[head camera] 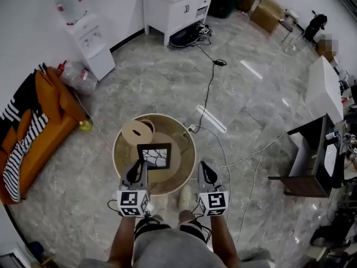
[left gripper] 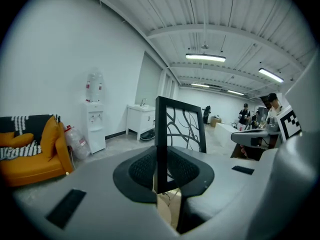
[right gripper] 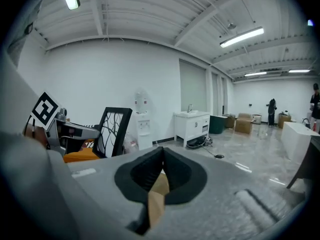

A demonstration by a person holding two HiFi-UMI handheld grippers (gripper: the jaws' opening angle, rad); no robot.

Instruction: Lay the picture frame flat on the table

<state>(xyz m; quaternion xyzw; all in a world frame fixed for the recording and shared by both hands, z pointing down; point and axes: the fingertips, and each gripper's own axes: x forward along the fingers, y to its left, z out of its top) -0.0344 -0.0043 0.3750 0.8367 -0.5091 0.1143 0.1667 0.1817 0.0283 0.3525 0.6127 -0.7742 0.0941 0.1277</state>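
A: Checked the left gripper [head camera: 135,175] first. Found it clenched on the near upright edge of the picture frame [head camera: 154,156], low down by the bottom corner. Confirmed in the left gripper view: saw dark pads [left gripper: 142,171] pressed on either side of the black rail.

B: Logged. Placed the frame where?

A: Over the round table [head camera: 184,149], standing upright or close to it. Could not tell whether resting on the tabletop or lifted just clear.

B: And the right gripper [head camera: 207,175]?

A: Found it clamped together on nothing, hanging just off the table's right rim. Saw the frame [right gripper: 112,131] well to its left in its own view.

B: Noted the bearing for the lay-down?

A: Yes. Recorded the frame [left gripper: 180,126] as running ahead and to the right of the left jaws, with the held edge vertical. Judged the left side nearer, being already on it. Judged a tip of that edge away from vertical necessary, down onto bare wood.

B: Hazards?

A: Marked a round wooden disc [head camera: 138,130] at the table's back left, just beside the frame's top corner. Advised keeping clear of it.
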